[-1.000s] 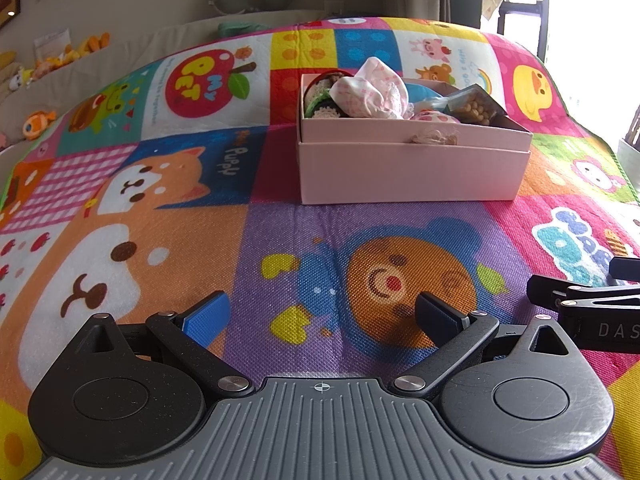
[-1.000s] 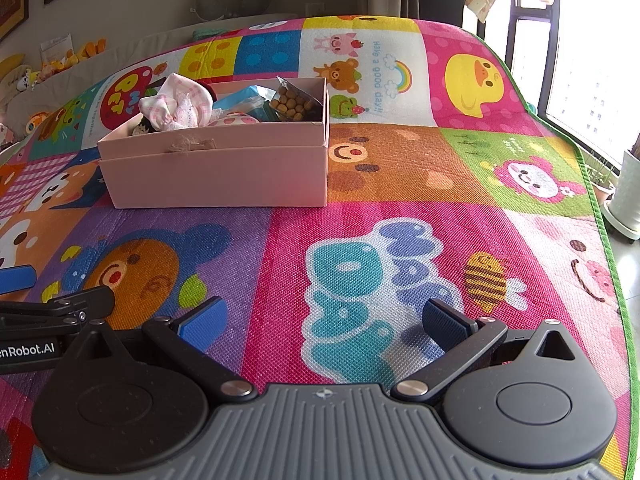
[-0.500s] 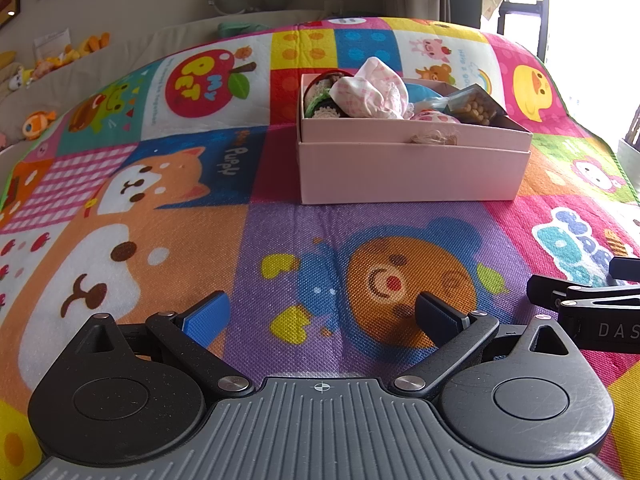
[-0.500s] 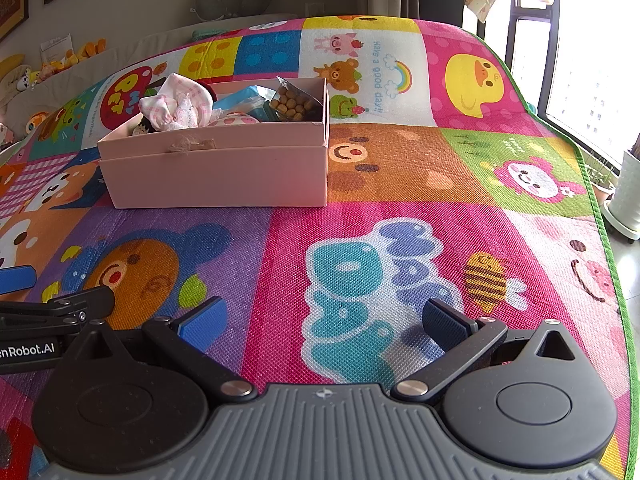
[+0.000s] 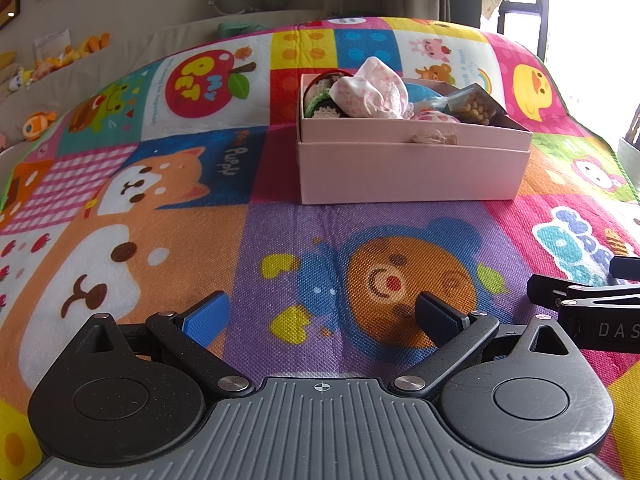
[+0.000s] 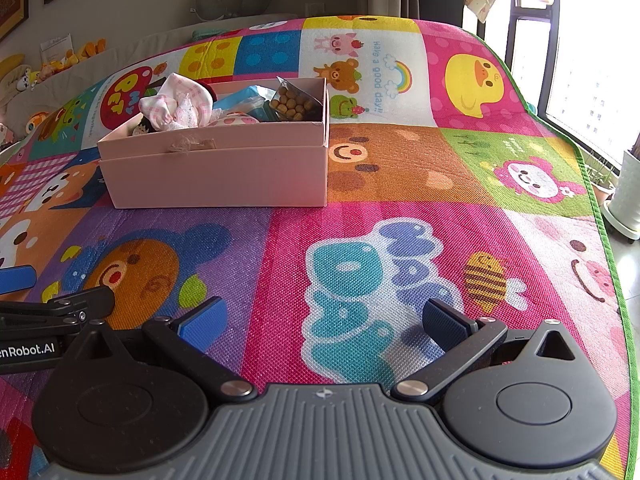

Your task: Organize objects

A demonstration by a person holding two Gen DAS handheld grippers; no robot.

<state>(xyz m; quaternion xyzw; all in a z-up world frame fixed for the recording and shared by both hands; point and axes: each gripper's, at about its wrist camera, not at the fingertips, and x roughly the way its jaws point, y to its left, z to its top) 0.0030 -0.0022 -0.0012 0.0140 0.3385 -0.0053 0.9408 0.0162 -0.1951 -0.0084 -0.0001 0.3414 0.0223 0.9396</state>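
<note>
A pink cardboard box (image 5: 412, 172) stands on the play mat ahead of both grippers; it also shows in the right wrist view (image 6: 216, 176). It holds a pink-white cloth (image 5: 370, 92), a clear bag of brown balls (image 5: 474, 106), a blue packet (image 6: 240, 98) and knitted items (image 5: 320, 98). My left gripper (image 5: 320, 316) is open and empty, low over the mat, well short of the box. My right gripper (image 6: 324, 320) is open and empty, to the right of the left one.
The colourful cartoon play mat (image 5: 160, 208) covers the floor. Plush toys (image 5: 38, 120) lie along a grey cushion at the far left. A window and a potted plant (image 6: 624, 196) are past the mat's right edge.
</note>
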